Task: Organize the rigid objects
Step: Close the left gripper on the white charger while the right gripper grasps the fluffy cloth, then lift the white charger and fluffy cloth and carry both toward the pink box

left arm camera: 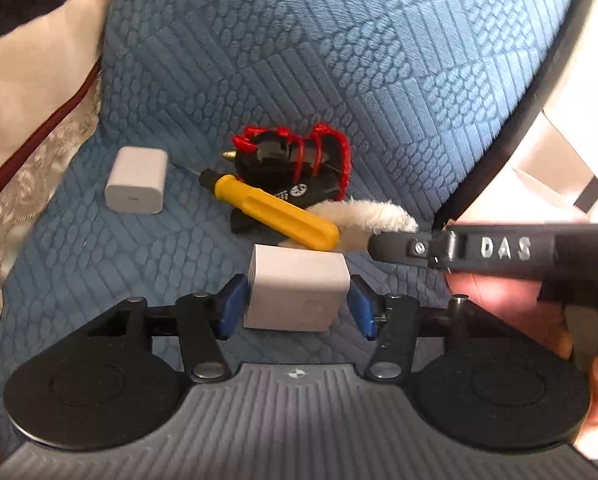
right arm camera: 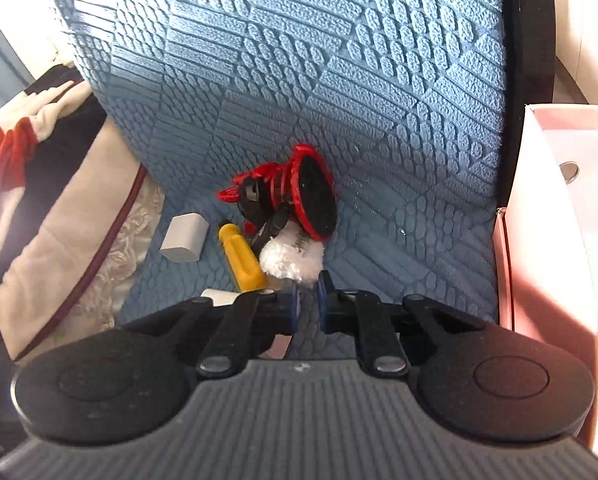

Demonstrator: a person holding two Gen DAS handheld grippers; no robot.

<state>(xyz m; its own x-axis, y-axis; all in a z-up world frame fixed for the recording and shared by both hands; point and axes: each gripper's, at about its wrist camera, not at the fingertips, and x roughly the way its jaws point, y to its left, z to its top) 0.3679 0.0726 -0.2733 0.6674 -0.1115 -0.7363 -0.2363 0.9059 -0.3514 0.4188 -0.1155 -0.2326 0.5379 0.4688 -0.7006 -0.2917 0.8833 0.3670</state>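
Note:
On a blue textured seat [left arm camera: 379,80], my left gripper [left arm camera: 297,285] is shut on a white charger cube [left arm camera: 297,292], a blue pad against each side. That cube shows as a sliver [right arm camera: 219,297] in the right wrist view. Behind it lie a yellow-handled screwdriver [left arm camera: 275,212] [right arm camera: 243,258], a black tool wound with red cord [left arm camera: 295,168] [right arm camera: 291,200], and a white fluffy piece [left arm camera: 371,212] [right arm camera: 293,260]. My right gripper [right arm camera: 309,284] [left arm camera: 395,246] is nearly closed, its tips pinching the fluff's near edge. A second white charger [left arm camera: 137,186] [right arm camera: 185,238] sits apart on the left.
A beige cushion with dark red piping [left arm camera: 31,100] [right arm camera: 59,220] borders the seat on the left. The seat's black rim [right arm camera: 527,80] runs down the right, with a pink box [right arm camera: 551,240] beyond it. A hand [left arm camera: 499,304] holds the right gripper close to my left one.

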